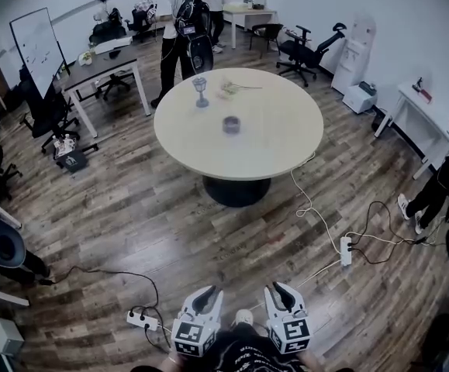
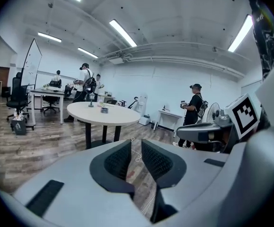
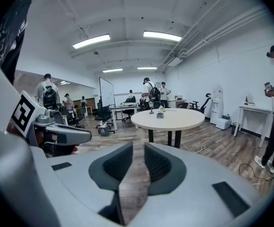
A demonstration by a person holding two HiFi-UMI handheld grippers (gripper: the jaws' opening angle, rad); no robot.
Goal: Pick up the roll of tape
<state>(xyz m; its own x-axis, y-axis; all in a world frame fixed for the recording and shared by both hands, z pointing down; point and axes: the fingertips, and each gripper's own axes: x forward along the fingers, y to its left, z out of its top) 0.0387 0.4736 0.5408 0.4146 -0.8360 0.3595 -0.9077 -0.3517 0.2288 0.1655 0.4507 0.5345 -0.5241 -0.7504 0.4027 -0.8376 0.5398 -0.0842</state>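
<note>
The roll of tape [image 1: 231, 124] is a small grey ring lying near the middle of the round pale table [image 1: 286, 142], far ahead of me across the wooden floor. The same roll shows small in the left gripper view [image 2: 104, 109] and in the right gripper view [image 3: 160, 115]. My left gripper [image 1: 206, 299] and right gripper [image 1: 281, 293] hang side by side at the bottom of the head view, well short of the table. Both point at the table with jaws nearly together, left [image 2: 136, 148] and right [image 3: 138, 148], nothing between them.
A stemmed glass [image 1: 200, 91] and a flower stem [image 1: 240, 89] stand on the table behind the roll. Cables and power strips [image 1: 345, 250] [image 1: 143, 320] lie on the floor. A person [image 1: 179, 22] stands behind the table; office chairs [image 1: 305, 53], desks and a whiteboard [image 1: 36, 45] ring the room.
</note>
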